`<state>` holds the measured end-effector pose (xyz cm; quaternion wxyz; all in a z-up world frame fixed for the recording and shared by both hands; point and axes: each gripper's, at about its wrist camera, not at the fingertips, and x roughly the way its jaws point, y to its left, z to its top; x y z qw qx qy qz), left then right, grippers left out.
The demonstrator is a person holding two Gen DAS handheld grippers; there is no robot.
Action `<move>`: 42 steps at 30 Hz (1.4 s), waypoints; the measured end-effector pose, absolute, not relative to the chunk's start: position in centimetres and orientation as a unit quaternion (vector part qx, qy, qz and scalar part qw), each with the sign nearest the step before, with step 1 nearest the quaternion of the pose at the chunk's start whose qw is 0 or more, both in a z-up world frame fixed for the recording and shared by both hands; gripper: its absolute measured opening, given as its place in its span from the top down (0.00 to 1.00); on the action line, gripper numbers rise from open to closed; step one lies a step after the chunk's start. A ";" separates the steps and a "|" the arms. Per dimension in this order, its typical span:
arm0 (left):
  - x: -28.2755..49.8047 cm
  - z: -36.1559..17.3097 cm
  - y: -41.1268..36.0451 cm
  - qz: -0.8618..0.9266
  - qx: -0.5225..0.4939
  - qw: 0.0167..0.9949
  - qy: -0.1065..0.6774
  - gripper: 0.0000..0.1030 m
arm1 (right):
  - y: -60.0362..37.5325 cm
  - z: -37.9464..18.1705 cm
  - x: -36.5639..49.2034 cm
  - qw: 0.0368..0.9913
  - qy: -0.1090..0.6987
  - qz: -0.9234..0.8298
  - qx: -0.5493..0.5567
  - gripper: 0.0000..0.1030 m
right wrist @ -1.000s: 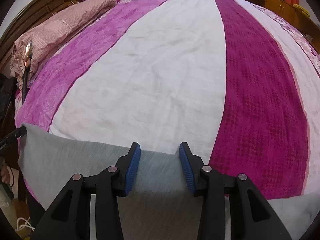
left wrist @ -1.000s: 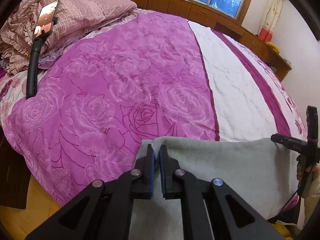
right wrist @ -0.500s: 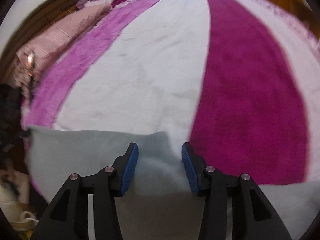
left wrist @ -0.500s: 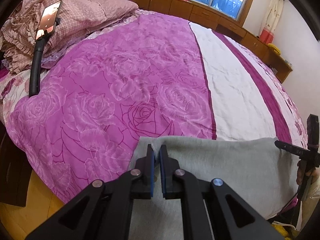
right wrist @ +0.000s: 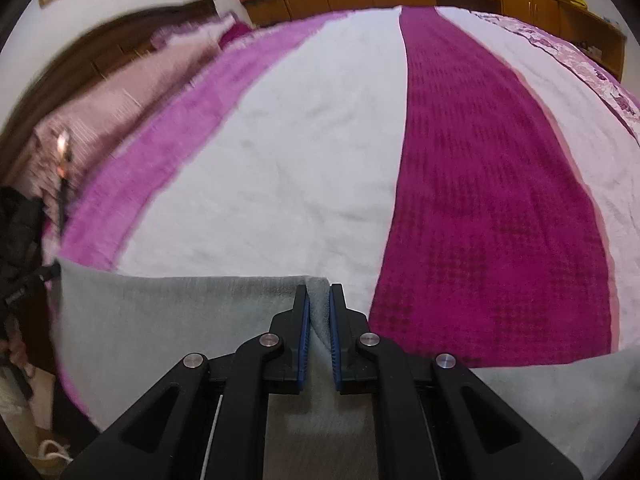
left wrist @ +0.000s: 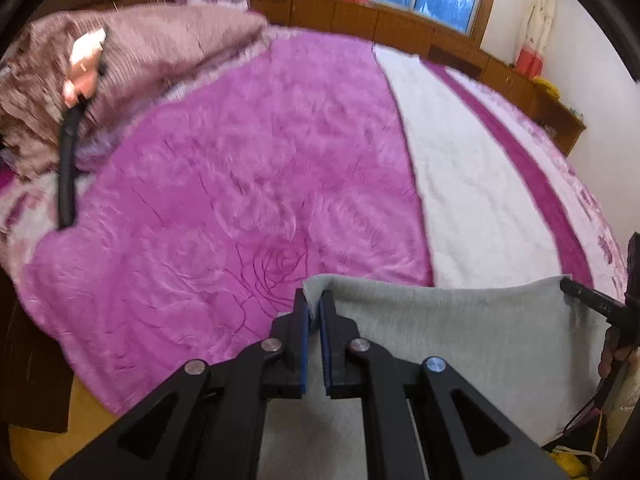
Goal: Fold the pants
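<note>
I hold the grey pants [left wrist: 460, 344] by their upper edge, stretched between my two grippers above the near side of the bed [left wrist: 248, 184].

1. Grip state. My left gripper [left wrist: 314, 312] is pressed together on the left corner of the edge, with a small tab of cloth standing up between the blue pads [left wrist: 305, 332]. My right gripper [right wrist: 318, 312] is likewise pinched on a bunched fold of the same edge. Both views are motion-blurred, so I cannot be sure how deep the cloth sits in either pinch.

2. Position. The held edge runs nearly straight from one gripper to the other. The rest of the garment hangs below it towards me, in front of the purple and white bedspread [right wrist: 320, 160], and its lower end is out of view.

3. Handling. The fabric looks like a soft, fairly thick knit: limp, light, not fragile and not slippery against rubber pads. I judge that it will sag wherever it is unsupported, so the edge should stay taut.

4. Where to hold. Corners and hemmed edges, gripped well inside the pads. A shallow pinch on a single layer could slip out when the garment is swung onto the bed.
</note>
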<state>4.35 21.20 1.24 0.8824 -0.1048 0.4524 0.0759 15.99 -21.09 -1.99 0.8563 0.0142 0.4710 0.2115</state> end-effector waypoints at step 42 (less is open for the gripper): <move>-6.7 -1.9 22.5 0.096 -0.276 0.829 0.477 0.73 | -21.1 -2.2 5.4 0.815 0.535 0.221 0.038 0.85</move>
